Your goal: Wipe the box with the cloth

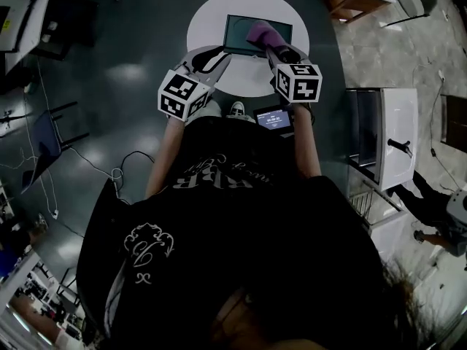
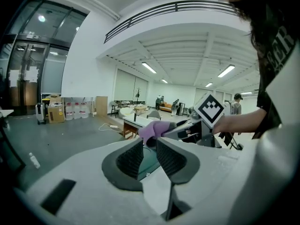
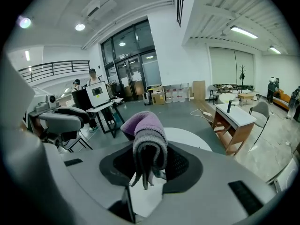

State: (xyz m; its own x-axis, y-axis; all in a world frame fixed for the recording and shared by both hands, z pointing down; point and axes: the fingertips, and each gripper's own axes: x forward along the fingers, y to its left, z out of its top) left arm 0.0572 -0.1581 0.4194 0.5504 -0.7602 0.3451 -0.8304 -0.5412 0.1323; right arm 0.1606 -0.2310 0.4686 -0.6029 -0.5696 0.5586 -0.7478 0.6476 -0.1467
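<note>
Head view had the box [image 1: 241, 35] sitting on the round white bench [image 1: 208, 20] right in front of the person, with the purple cloth [image 1: 261, 30] over its right part. It looked like it was touching, though I wouldn't swear to it. The right hand-held gripper [image 3: 150, 159] was clamped on the cloth, which bunched up over the jaws with a few loose threads hanging below. The left hand-held gripper [image 2: 150, 148] had its jaws a little apart at the box's near left corner, and the dark green surface showed through the gap. I couldn't tell if it actually touched the box. My take is that the wipe was only just starting. To do it well, I'd press the bunched cloth down flat and drag it across in long strokes. Keep the clamp firm so the cloth doesn't slip out. The box would probably skate on that smooth bench, so bracing that corner with the left one seemed smart.
</note>
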